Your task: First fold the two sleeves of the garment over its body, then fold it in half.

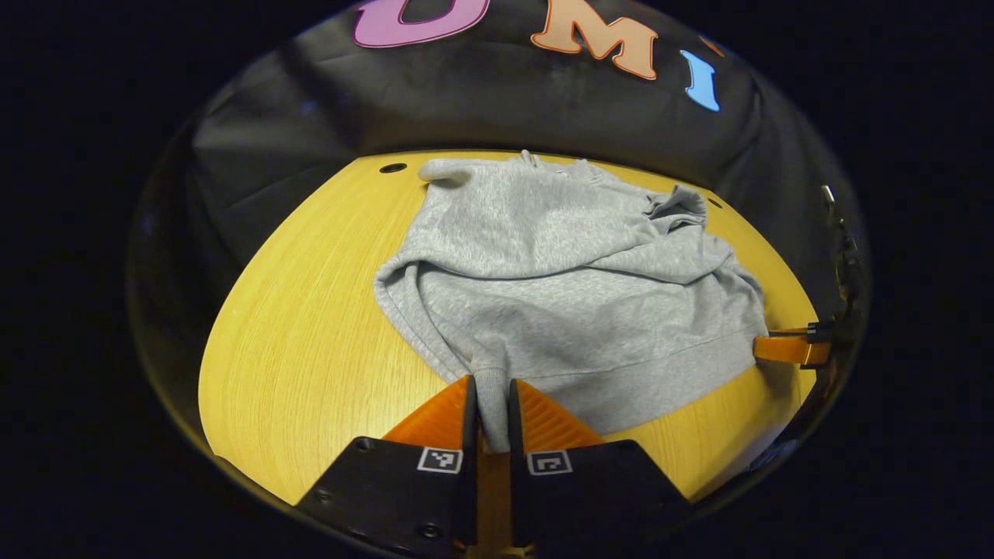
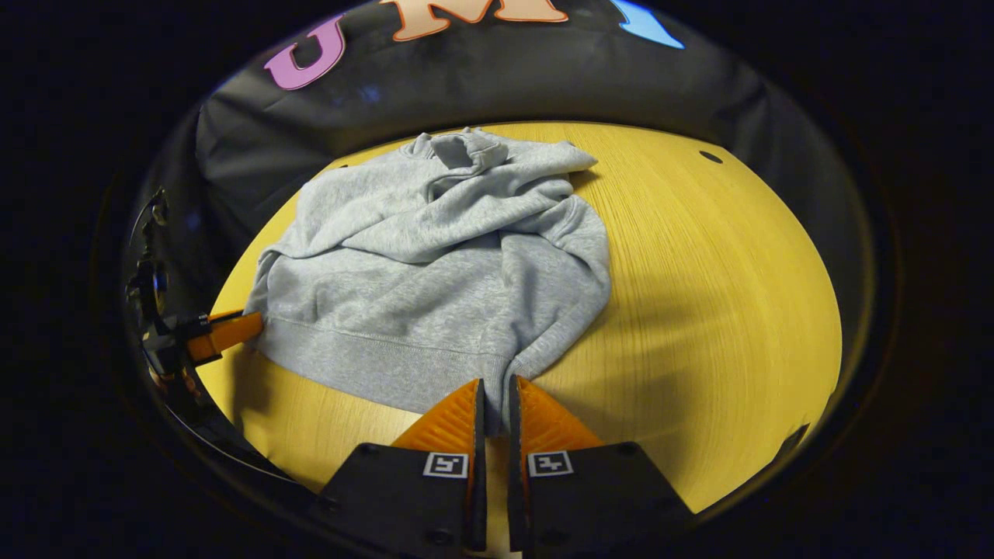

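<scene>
Your left gripper (image 1: 491, 404) is closed on a bunch of grey fabric at the near left corner of the sweatshirt (image 1: 559, 303); both fingers press a ribbed edge, which reads as a cuff or hem corner, though you cannot tell which from here. Your right gripper (image 2: 495, 404) is likewise clamped on the near right corner of the hem (image 2: 388, 365), cloth caught between its fingers.

The garment lies on the wooden table (image 1: 311, 349), toward the far side, its collar end near the booth wall. Both sleeves appear already laid across the body: one sleeve (image 1: 668, 264) runs diagonally over the chest, the other sleeve (image 2: 450, 210) crosses it, with a rumpled cuff bundle near the collar.

Judgement: sleeve folds done; the half fold is the step in hand, with both near corners gripped and not yet lifted.

Next move calls for you to raise both corners together, keep the hem taut between the grippers, and carry it away from you toward the collar. Keep the lift level, or the crossed sleeves may slide off the body. Release only once the hem lies over the shoulders.
</scene>
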Demonstrator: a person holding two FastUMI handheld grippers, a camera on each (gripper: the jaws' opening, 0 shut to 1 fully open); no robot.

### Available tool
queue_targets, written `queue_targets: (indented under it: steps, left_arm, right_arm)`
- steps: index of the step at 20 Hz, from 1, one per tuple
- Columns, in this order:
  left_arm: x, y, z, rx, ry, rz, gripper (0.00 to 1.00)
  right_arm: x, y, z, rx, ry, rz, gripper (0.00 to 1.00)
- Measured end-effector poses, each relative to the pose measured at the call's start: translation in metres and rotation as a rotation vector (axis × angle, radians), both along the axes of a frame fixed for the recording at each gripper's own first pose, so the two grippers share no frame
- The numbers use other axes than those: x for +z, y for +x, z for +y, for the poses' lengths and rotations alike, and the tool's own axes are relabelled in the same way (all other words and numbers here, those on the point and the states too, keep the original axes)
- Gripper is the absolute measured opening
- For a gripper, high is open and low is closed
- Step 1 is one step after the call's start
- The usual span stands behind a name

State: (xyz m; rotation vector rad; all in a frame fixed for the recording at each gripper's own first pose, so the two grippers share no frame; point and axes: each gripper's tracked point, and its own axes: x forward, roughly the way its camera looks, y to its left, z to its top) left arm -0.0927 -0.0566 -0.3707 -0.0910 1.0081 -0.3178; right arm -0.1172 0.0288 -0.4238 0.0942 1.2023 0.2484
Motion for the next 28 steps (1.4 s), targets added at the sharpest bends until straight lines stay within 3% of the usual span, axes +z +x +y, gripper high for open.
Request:
queue_targets:
  steps: [1, 3, 8, 18, 28]
  left_arm:
    - [0.000, 0.001, -0.001, 0.017, -0.020, 0.003, 0.08]
    - [0.000, 0.002, -0.001, 0.056, -0.053, 0.016, 0.00]
    - [0.002, -0.003, -0.002, 0.040, -0.063, 0.060, 0.00]
    - [0.005, -0.005, -0.003, 0.015, -0.081, 0.128, 0.00]
    - [0.057, 0.028, -0.011, 0.059, -0.167, 0.074, 0.00]
  right_arm:
    - [-0.005, -0.001, 0.002, 0.005, 0.005, 0.014, 0.05]
    - [0.001, 0.000, 0.000, 0.004, 0.001, 0.027, 0.06]
    - [0.007, -0.004, -0.002, -0.015, 0.004, 0.050, 0.06]
    - [0.012, -0.005, -0.002, 0.025, 0.019, 0.074, 0.06]
    - [0.074, 0.035, 0.013, -0.147, 0.252, 0.013, 0.06]
